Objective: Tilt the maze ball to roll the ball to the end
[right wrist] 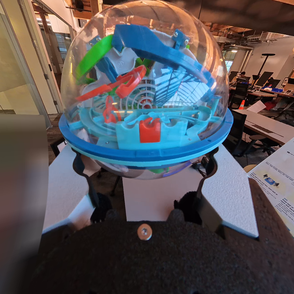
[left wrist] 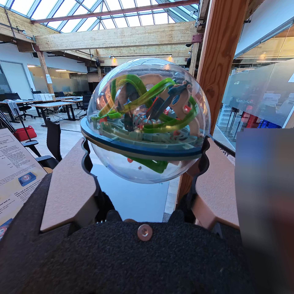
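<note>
Hold: left gripper (left wrist: 145, 152) and right gripper (right wrist: 144, 160) fingers both clamp the maze ball (left wrist: 148, 120) at its blue rim.
Steel ball (left wrist: 140, 167): loose in lower dome.
Risk: uneven tilt slips sphere from notches.

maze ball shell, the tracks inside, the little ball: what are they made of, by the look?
Maze ball shell: clear glossy plastic, probably; skylight reflections and see-through walls. Tracks inside: opaque coloured moulded plastic, smooth. Small ball low in the lower half: looks metallic, grey with a highlight; too small to be sure.

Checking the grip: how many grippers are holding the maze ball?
2. The left gripper cradles the maze ball below its blue rim; the right gripper does likewise.
</note>
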The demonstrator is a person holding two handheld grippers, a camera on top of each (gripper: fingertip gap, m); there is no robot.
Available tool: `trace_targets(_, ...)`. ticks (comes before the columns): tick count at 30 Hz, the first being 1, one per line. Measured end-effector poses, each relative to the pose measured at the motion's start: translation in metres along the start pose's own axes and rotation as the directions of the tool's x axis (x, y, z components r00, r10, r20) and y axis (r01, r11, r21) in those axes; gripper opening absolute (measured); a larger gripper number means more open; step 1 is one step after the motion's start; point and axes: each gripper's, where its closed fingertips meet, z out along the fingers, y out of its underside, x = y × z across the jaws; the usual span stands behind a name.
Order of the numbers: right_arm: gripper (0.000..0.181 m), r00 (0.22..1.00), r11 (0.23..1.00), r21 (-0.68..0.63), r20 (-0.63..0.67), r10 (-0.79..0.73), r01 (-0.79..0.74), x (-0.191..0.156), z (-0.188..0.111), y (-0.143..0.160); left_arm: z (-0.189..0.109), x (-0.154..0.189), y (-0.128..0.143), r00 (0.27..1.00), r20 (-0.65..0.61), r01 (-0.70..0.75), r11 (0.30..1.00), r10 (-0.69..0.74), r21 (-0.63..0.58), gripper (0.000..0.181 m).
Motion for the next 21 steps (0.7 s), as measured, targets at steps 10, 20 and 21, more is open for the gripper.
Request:
trace_targets(10,0.155,0.993,0.993,0.009,0.009,-0.119,0.119,0.002,-0.001,0.013,-0.001,0.002,0.015,0.994,0.005,-0.108,0.994,0.108,0.001,0.136)
trace_targets(20,0.155,0.94,0.939,0.027,0.003,-0.342,0.342,-0.011,-0.011,0.013,-0.003,0.024,0.024,0.952,0.004,-0.307,0.95,0.307,0.055,0.136)
trace_targets(21,0.155,0.939,0.939,0.029,0.005,-0.344,0.344,-0.012,-0.012,0.013,-0.003,0.025,0.024,0.95,0.007,-0.311,0.949,0.311,0.059,0.136)
